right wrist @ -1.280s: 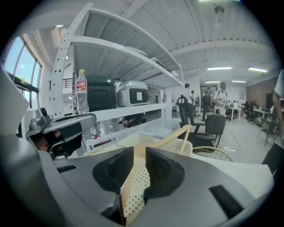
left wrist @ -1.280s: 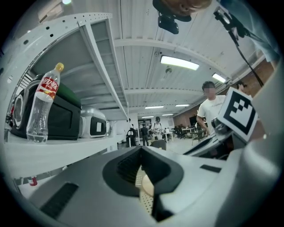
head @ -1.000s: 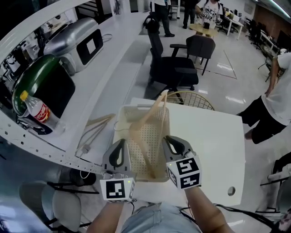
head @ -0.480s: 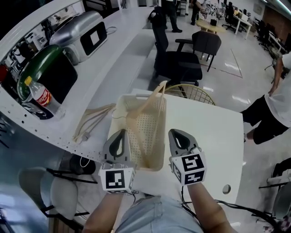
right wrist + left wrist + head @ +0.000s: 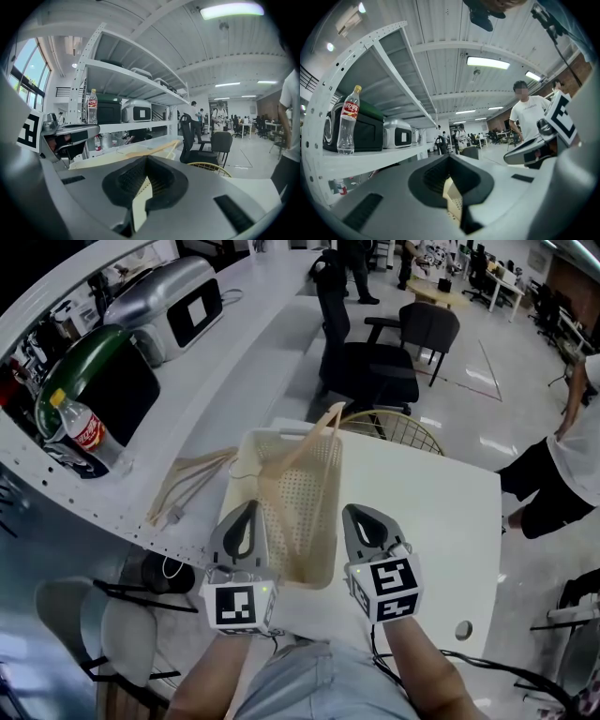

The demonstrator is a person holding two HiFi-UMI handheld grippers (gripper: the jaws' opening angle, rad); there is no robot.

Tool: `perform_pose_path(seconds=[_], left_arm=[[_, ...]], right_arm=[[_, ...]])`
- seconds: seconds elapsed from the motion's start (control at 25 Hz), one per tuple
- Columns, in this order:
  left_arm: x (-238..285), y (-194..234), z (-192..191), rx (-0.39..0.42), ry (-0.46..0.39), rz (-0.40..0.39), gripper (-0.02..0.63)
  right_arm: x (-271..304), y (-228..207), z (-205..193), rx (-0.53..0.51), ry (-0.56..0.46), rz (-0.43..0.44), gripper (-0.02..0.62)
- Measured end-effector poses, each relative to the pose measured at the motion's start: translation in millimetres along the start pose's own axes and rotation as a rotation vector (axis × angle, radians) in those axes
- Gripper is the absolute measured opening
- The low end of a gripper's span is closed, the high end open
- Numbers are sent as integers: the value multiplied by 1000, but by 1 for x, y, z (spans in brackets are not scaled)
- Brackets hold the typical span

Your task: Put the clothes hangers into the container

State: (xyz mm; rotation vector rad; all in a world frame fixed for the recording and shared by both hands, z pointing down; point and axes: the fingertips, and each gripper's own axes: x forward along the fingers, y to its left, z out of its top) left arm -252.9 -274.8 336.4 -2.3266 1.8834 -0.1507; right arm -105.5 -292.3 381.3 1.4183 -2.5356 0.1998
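A cream perforated container [image 5: 298, 521] stands on the white table [image 5: 422, 512]. Wooden hangers [image 5: 314, 442] lie in it, with one end sticking out over its far rim. More hangers [image 5: 187, 486] lie on the white shelf to its left. My left gripper [image 5: 247, 512] is at the container's near left corner, shut and empty. My right gripper [image 5: 352, 514] is at its near right side, shut with nothing in it. In the right gripper view a hanger [image 5: 150, 150] juts over the container [image 5: 101, 162] beyond the closed gripper [image 5: 146, 164]. The left gripper view looks along the closed gripper [image 5: 451, 164].
On the shelf stand a soda bottle [image 5: 82, 437], a green-and-black appliance [image 5: 98, 395] and a silver appliance [image 5: 178, 306]. Behind the table are a wire chair [image 5: 398, 434] and a black office chair [image 5: 375, 371]. A person [image 5: 562, 446] stands at the right.
Both grippers have drawn back a little toward me, and the right one has come off the container's side. The hangers in the container lie as before.
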Motion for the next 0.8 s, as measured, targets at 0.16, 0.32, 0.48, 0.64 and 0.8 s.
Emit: perform_pose_path(seconds=[0.16,0.32,0.48,0.64,0.8], left_arm=[[2,2,-1,-2,0,2,12],[3,3,-2,-2,-1,4,12],[5,3,-2,-3,-1,-3,12],[5,2,-2,-2,0,-4,12],[4,1,-2,-2,4,-5,12]], right_arm=[[2,1,-1,5,-1,3,11],[4,1,-1,7,-5,1,11],[4,1,-1,8,-7,-3,11],[4,2,-1,8,-7,-2,11],[4,3,-2,10,-3,1,11]])
